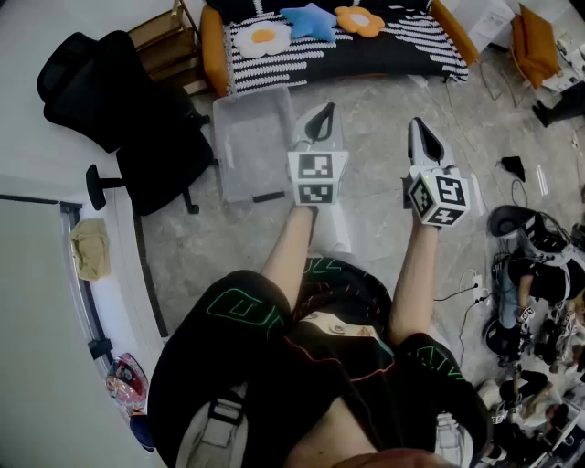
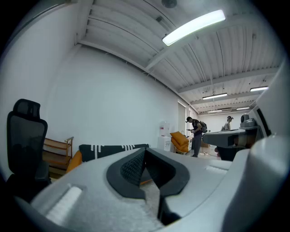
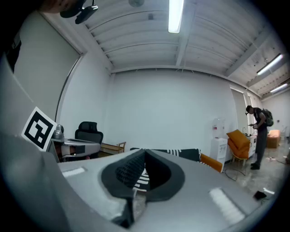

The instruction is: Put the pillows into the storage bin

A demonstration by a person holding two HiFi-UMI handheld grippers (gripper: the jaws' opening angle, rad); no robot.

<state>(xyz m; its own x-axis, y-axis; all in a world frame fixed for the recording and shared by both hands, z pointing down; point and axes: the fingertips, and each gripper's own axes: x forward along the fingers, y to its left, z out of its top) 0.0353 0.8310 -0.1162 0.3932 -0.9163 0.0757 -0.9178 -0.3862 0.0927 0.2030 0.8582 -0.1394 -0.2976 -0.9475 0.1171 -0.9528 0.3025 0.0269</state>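
Observation:
Three pillows lie on the black-and-white striped sofa [image 1: 384, 50] at the top of the head view: a white fried-egg flower pillow [image 1: 263, 37], a blue star pillow [image 1: 310, 20] and an orange flower pillow [image 1: 359, 19]. A clear plastic storage bin [image 1: 251, 146] stands open on the floor in front of the sofa. My left gripper [image 1: 322, 119] hangs over the bin's right edge, shut and empty. My right gripper [image 1: 422, 137] is held further right, also shut and empty. Both gripper views look level across the room, with the sofa [image 3: 181, 153] behind the closed jaws.
A black office chair [image 1: 128, 119] stands left of the bin, with a wooden shelf [image 1: 169, 41] behind it. Shoes and cables [image 1: 526, 274] clutter the floor at right. An orange chair [image 1: 535, 41] is at the back right. Two people [image 2: 196, 136] stand far off by a counter.

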